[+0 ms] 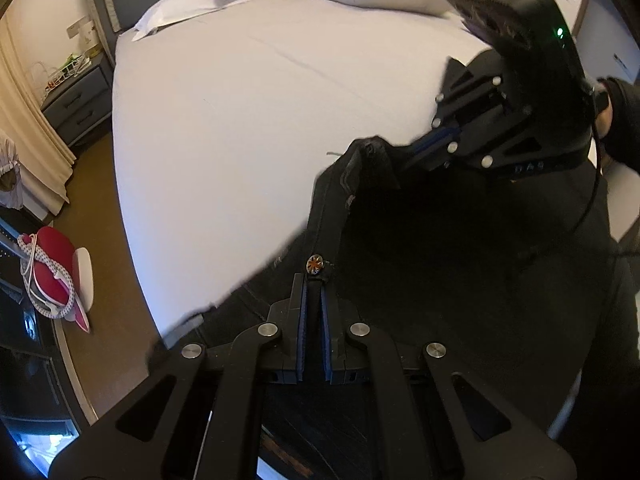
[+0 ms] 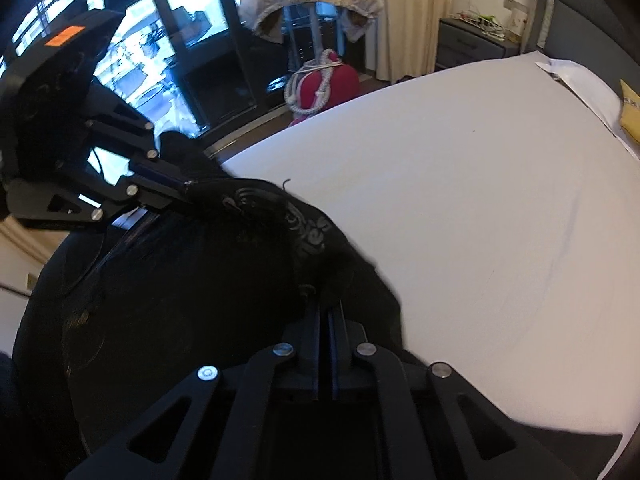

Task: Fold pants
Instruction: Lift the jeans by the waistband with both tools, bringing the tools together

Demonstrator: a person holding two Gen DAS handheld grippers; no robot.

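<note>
**Both grippers hold the pants up by the waistband, ready to lay them on the bed**

The black pants [image 1: 440, 264] hang between the two grippers at the near edge of the bed [image 1: 240, 120], lifted off the white sheet rather than spread on it. The left gripper [image 1: 314, 280] has its jaws pressed together on the waistband right beside the metal button [image 1: 314, 264]. The right gripper [image 2: 326, 308] likewise has its jaws closed on a fold of the dark cloth at the other end of the waist; the left wrist view shows it pinching a raised corner of the fabric. A pale embroidered pattern [image 2: 308, 228] shows on the cloth between them.

The step in hand looks like carrying the pants out over the mattress so they can be laid flat before the first fold. To do it well, the two grips should be kept level and drawn apart just enough to pull the waistband taut, so the legs hang straight and untwisted. Then the cloth should be lowered from the leg ends first, letting it trail onto the sheet, with the waist set down last. There is plenty of bare sheet ahead, well apart from the pillows [image 1: 180, 12] at the headboard. How the legs lie cannot be made out; they are lost in the dark below.
</note>
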